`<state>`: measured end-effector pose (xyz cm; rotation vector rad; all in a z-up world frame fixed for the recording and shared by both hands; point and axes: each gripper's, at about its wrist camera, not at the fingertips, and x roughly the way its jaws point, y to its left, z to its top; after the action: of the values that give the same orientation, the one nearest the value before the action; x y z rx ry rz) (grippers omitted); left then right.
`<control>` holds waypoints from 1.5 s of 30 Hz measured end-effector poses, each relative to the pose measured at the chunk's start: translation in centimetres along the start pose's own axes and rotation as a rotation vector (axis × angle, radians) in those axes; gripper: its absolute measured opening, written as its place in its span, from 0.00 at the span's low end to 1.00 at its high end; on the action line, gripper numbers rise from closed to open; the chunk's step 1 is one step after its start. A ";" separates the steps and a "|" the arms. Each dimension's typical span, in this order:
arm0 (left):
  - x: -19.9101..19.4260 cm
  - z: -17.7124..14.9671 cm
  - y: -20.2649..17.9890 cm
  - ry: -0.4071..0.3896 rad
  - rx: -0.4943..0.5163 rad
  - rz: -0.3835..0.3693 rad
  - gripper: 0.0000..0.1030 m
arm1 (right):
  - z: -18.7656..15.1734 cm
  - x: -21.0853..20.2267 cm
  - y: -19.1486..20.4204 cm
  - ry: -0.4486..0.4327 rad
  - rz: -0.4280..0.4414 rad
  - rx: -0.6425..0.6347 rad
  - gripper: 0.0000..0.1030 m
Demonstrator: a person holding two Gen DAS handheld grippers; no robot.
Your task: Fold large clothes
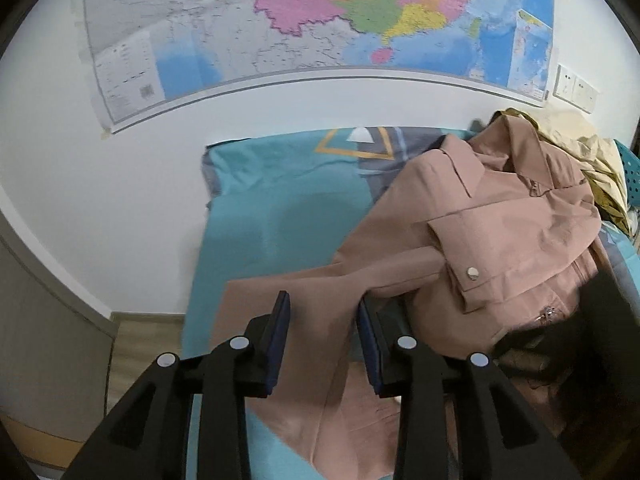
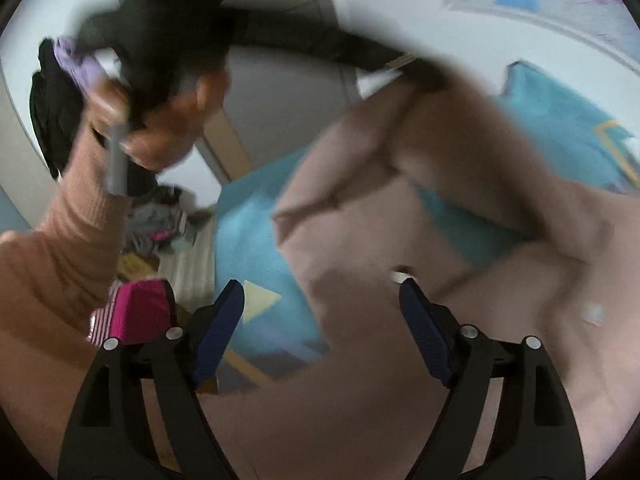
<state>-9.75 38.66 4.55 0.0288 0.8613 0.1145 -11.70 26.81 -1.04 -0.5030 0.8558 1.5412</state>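
The left gripper (image 1: 323, 312) is seen with its 2 blue-padded fingers spread, nothing pinched between them; pink cloth lies beneath the gap, though contact cannot be judged. The right gripper (image 2: 322, 304) is likewise spread wide and empty, hanging over the same garment, its view heavily blurred.

The pink jacket (image 1: 500, 216) is spread over the teal bedspread (image 1: 280, 208), filling the frame from 6 o'clock up to 2 o'clock in the left wrist view. Its collar is found toward 1 o'clock, a flap with 1 metal snap (image 1: 474, 273) at about 4 o'clock from centre, and a sleeve is laid across toward 8 o'clock. A yellowish garment (image 1: 576, 140) is heaped behind it at 2 o'clock, against the wall under the map (image 1: 320, 20).

In the right wrist view the person's hand (image 2: 160, 120) is seen at 10 o'clock, gripping a dark tool handle.

The folding is judged to be at an early stage: 1 sleeve appears to have been brought inward, yet the body remains rumpled and unsquared. The other sleeve and the lengthwise folds seem left to be done, and the yellowish garment looks untouched
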 end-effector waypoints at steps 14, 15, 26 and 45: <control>-6.6 1.2 3.9 -0.239 -0.160 -0.061 0.61 | 2.9 -8.4 -3.4 -0.252 0.336 0.223 0.01; -7.1 0.8 4.5 -0.253 -0.182 -0.053 0.63 | 2.9 -9.6 -4.1 -0.287 0.356 0.242 0.01; -3.7 -2.3 4.7 -0.179 -0.248 -0.161 0.63 | -11.8 -27.7 -17.4 -0.746 0.301 0.759 0.01; 6.1 -3.0 -6.2 0.061 -0.065 -0.485 0.34 | -17.6 -18.8 -13.3 -0.154 -0.274 0.508 0.93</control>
<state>-7.57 33.07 -2.46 -0.2447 0.9031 -0.3127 1.49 1.05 -1.26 -0.1204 0.9715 1.0457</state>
